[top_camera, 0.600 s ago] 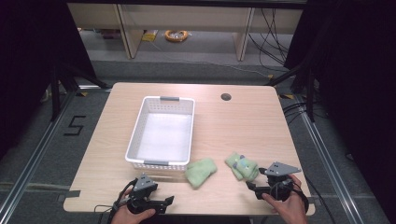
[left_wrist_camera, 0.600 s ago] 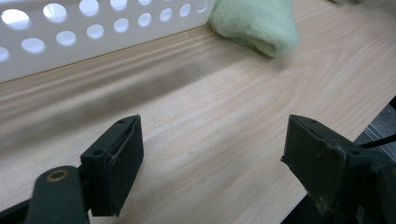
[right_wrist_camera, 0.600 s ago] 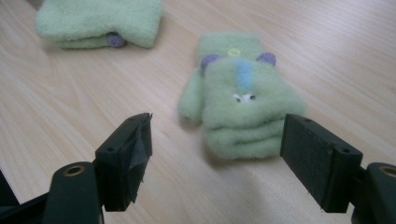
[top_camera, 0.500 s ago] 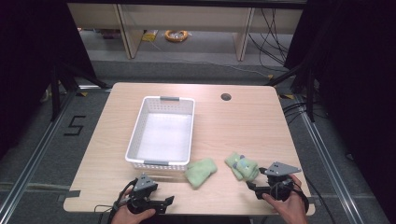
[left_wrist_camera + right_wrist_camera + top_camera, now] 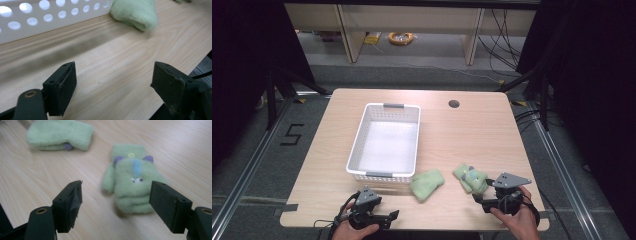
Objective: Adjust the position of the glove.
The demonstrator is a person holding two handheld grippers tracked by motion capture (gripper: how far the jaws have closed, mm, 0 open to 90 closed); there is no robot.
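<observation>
Far mitten (image 5: 60, 135), face hidden underneath

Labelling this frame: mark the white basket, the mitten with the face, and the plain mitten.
white basket (image 5: 357, 152): high view, left rim.
mitten with the face (image 5: 135, 182): right gripper view, the face.
plain mitten (image 5: 427, 184): high view, its middle.

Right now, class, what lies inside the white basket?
The white basket holds nothing on its visible pale floor. Its near wall hides a strip of the floor. Both green mittens lie outside, on the table.
</observation>
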